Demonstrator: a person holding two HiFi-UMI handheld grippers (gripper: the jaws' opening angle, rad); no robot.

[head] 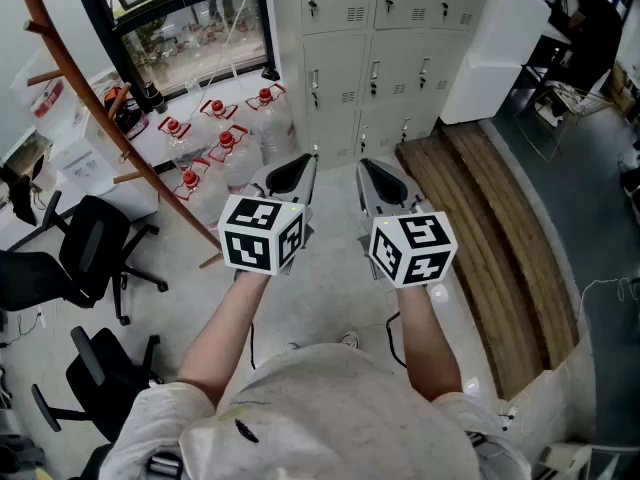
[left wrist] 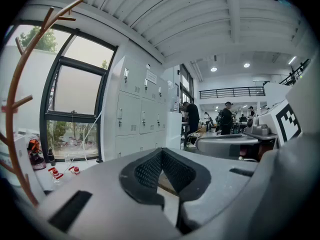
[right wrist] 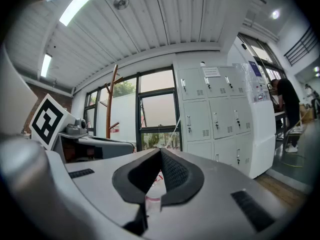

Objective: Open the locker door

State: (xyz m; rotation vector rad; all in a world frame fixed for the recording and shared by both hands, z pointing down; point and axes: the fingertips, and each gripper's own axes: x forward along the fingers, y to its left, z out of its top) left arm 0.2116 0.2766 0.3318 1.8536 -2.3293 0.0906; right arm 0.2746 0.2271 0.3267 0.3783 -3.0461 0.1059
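A bank of pale grey lockers stands ahead across the floor, every door closed, each with a small handle. Both grippers hover side by side over the floor, well short of the lockers and touching nothing. My left gripper has its jaws together at the tips, with nothing between them. My right gripper is shut and empty too. In the left gripper view the lockers lie left of the closed tips of the left gripper. In the right gripper view the lockers lie right of the right gripper.
Several red-capped water bottles stand on the floor by the window, left of the lockers. A wooden coat stand and two black office chairs are at the left. A white cabinet and wooden planks lie to the right. People stand far off.
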